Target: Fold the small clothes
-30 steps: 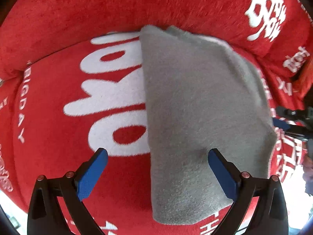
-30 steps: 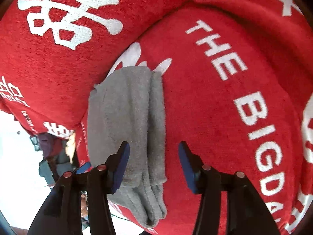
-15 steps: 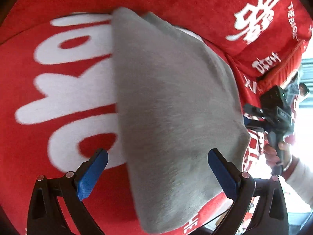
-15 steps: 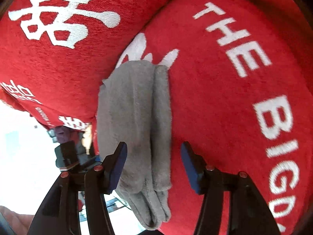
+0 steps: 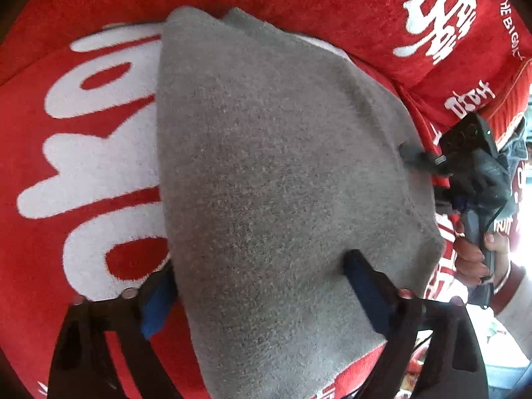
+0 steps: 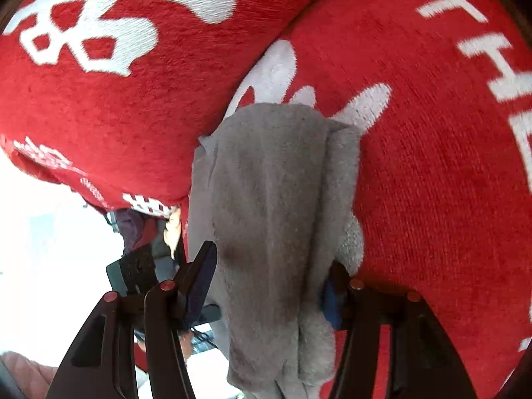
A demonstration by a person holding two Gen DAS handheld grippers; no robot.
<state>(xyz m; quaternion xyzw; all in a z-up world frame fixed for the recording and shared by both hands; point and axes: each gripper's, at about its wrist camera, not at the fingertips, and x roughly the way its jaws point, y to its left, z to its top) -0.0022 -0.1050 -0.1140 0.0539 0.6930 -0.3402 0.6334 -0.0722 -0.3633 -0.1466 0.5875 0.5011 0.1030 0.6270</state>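
Two grippers work one grey cloth (image 5: 282,183) that lies folded on a red cover (image 5: 43,166) with big white lettering.

From the left wrist camera, the white letters (image 5: 99,153) show at the left, partly under the cloth's left edge. The left gripper (image 5: 256,286) straddles the cloth's near end: its left blue pad (image 5: 156,302) sits at the cloth's left edge, down on the red cover, and its right pad (image 5: 362,286) presses into the cloth's top. The jaws stand wide apart and have just been closing, with the cloth between them, not yet pinched. At the far right, the right gripper's black tip (image 5: 415,158) meets the cloth's right edge, and a hand (image 5: 475,249) holds its handle past the cover's edge.

From the right wrist camera, a red cushion (image 6: 99,83) with a white character fills the upper left; the cloth lies in the middle, its far end reaching the seam under that cushion. The right gripper (image 6: 269,282) has its left pad (image 6: 202,279) against the cloth's left side and its right pad (image 6: 332,302) against the layered right edge. These jaws have just been closing and now squeeze the cloth's near end. White letters (image 6: 488,53) run down the right.
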